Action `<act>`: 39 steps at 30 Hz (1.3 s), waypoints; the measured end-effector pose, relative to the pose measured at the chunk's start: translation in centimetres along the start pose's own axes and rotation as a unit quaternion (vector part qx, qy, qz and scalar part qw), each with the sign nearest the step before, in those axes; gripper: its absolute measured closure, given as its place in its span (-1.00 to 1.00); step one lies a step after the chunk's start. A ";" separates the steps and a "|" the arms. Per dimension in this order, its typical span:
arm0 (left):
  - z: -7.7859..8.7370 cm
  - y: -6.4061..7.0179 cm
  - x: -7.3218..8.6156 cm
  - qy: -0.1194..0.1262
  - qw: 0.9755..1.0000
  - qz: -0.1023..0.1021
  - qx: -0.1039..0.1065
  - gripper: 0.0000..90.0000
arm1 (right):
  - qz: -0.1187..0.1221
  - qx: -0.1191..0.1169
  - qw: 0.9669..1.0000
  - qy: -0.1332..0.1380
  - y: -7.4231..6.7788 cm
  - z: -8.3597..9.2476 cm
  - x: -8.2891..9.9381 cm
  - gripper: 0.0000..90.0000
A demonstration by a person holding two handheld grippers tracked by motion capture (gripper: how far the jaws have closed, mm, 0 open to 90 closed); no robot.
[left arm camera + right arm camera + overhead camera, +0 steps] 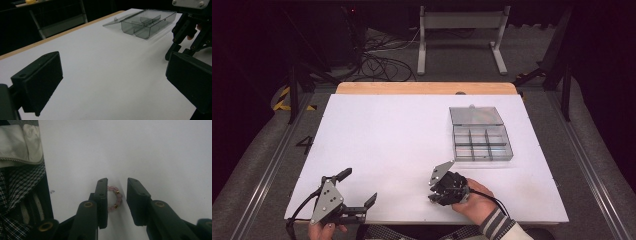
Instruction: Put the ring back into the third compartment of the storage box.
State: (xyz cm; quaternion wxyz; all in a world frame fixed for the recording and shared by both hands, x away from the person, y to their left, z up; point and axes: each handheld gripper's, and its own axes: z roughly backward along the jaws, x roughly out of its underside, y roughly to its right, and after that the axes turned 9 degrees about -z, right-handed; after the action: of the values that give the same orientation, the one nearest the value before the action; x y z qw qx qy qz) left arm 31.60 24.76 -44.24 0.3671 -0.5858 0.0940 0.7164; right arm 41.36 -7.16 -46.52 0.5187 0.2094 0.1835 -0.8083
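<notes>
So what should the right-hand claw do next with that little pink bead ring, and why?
Probably close a bit more. The right gripper points down at the table with the bead ring between its jaws; one jaw sits beside it, the other leaves a gap.

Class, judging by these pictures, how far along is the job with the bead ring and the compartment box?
Done: the clear grey plastic compartment box lies open, lid back. In hand: the right gripper points down with its jaws either side of the small pink bead ring on the white table, not yet clamped. Left: gripping, lifting, probably boxing it. The left gripper is open.
</notes>
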 end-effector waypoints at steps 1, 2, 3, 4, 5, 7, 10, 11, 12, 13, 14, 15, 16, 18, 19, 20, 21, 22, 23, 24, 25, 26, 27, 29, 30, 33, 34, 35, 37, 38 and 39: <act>0.0 0.0 0.0 0.000 1.000 0.000 0.000 -0.97 | 0.002 0.001 1.000 -0.002 0.0 0.0 0.0 0.64; 0.0 0.0 0.0 0.000 1.000 0.000 -0.001 -0.97 | 0.003 0.001 1.000 -0.002 0.0 -0.1 0.0 0.66; 0.0 0.0 0.0 0.000 1.000 0.001 -0.001 -0.97 | 0.003 0.000 1.000 -0.003 0.0 -0.1 0.0 0.68; 0.0 0.0 0.0 0.000 1.000 0.001 0.000 -0.97 | 0.004 0.002 1.000 -0.004 0.0 -0.2 0.0 0.71; 0.0 0.0 0.0 0.000 1.000 0.001 0.000 -0.97 | 0.003 0.002 1.000 -0.004 0.0 -0.2 0.0 0.74; 0.0 0.0 0.0 0.000 1.000 0.001 0.000 -0.97 | 0.003 0.002 1.000 -0.007 0.0 -0.2 0.0 0.78; 0.0 0.0 0.0 0.001 1.000 0.000 0.000 -0.97 | 0.004 0.004 1.000 -0.009 -0.1 -0.3 0.0 0.84; 0.0 0.0 0.0 0.001 1.000 0.000 0.000 -0.97 | 0.004 0.005 1.000 -0.010 -0.1 -0.4 0.0 0.86; 0.0 0.0 0.0 0.001 1.000 0.000 -0.001 -0.97 | 0.005 0.006 1.000 -0.014 -0.1 -0.4 0.0 0.90; 0.0 0.0 0.0 0.001 1.000 0.000 -0.001 -0.97 | 0.005 0.006 1.000 -0.014 -0.1 -0.4 0.0 0.90; 0.0 0.0 0.0 0.001 1.000 0.000 0.000 -0.97 | 0.007 0.008 1.000 -0.014 -0.2 -0.5 0.0 0.91; 0.0 0.0 0.0 0.001 1.000 0.000 0.000 -0.97 | 0.005 0.009 1.000 -0.013 -0.2 -0.5 0.0 0.91; 0.0 0.0 0.0 0.001 1.000 0.000 0.000 -0.97 | 0.004 0.009 1.000 -0.012 -0.2 -0.5 0.0 0.92; 0.0 0.0 0.0 0.001 1.000 0.000 0.000 -0.97 | 0.004 0.011 1.000 -0.012 -0.3 -0.5 0.0 0.92; 0.0 0.0 0.0 0.001 1.000 -0.001 0.000 -0.97 | 0.004 0.011 1.000 -0.012 -0.3 -0.5 0.0 0.92; 0.0 0.0 0.0 0.001 1.000 -0.001 0.000 -0.97 | 0.004 0.011 1.000 -0.012 -0.3 -0.5 0.0 0.92; 0.1 0.0 0.0 0.001 1.000 -0.001 -0.001 -0.97 | 0.006 0.012 1.000 -0.011 -0.3 -0.5 0.0 0.93; 0.0 0.0 0.0 0.001 1.000 0.000 0.000 -0.97 | 0.006 0.014 1.000 -0.010 -0.3 -0.5 0.0 0.93; 0.0 0.0 0.0 0.001 1.000 0.000 0.000 -0.97 | 0.005 0.014 1.000 -0.009 -0.4 -0.5 0.0 0.93; 0.0 0.0 0.0 0.001 1.000 0.000 -0.001 -0.97 | 0.005 0.016 1.000 -0.006 -0.4 -0.4 0.0 0.92; 0.0 0.0 0.0 0.001 1.000 -0.001 0.000 -0.97 | 0.008 0.017 1.000 -0.006 -0.4 -0.3 0.0 0.93; 0.0 0.0 0.0 0.001 1.000 -0.001 -0.001 -0.97 | 0.004 0.015 1.000 -0.003 -0.4 -0.2 0.0 0.93; 0.0 0.0 0.0 0.002 1.000 0.000 -0.001 -0.97 | 0.006 0.017 1.000 0.001 -0.4 -0.1 0.0 0.93; 0.1 -0.1 0.0 0.001 1.000 -0.004 -0.001 -0.97 | 0.008 0.018 1.000 0.008 -0.5 0.2 -0.1 0.93; 0.1 -0.1 0.0 0.001 1.000 -0.004 -0.001 -0.97 | 0.009 0.018 1.000 0.010 -0.5 0.3 -0.1 0.93; 0.1 -0.1 0.0 0.001 1.000 -0.004 -0.001 -0.97 | 0.009 0.021 1.000 0.019 -0.6 0.8 -0.2 0.92; 0.1 -0.1 0.0 0.001 1.000 -0.004 -0.001 -0.97 | 0.011 0.022 0.999 0.023 -0.6 0.9 -0.2 0.92; 0.1 -0.1 0.0 0.001 1.000 -0.004 -0.001 -0.97 | 0.009 0.022 0.999 0.025 -0.6 1.0 -0.2 0.93; 0.1 -0.1 0.0 0.001 1.000 -0.004 -0.001 -0.97 | 0.009 0.024 0.999 0.032 -0.7 1.3 -0.2 0.93; 0.1 -0.1 0.0 0.001 1.000 -0.004 -0.001 -0.97 | 0.006 0.027 0.999 0.036 -0.7 1.4 -0.2 0.93; 0.1 -0.1 0.0 0.001 1.000 -0.004 -0.001 -0.97 | 0.006 0.027 0.999 0.038 -0.7 1.6 -0.3 0.93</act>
State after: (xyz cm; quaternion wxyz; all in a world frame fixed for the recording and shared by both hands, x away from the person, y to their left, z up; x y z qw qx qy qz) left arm 31.58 24.83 -44.18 0.3695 -0.5871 0.0912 0.7145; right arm 40.60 -7.51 -45.00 0.5100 0.2550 0.1805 -0.8014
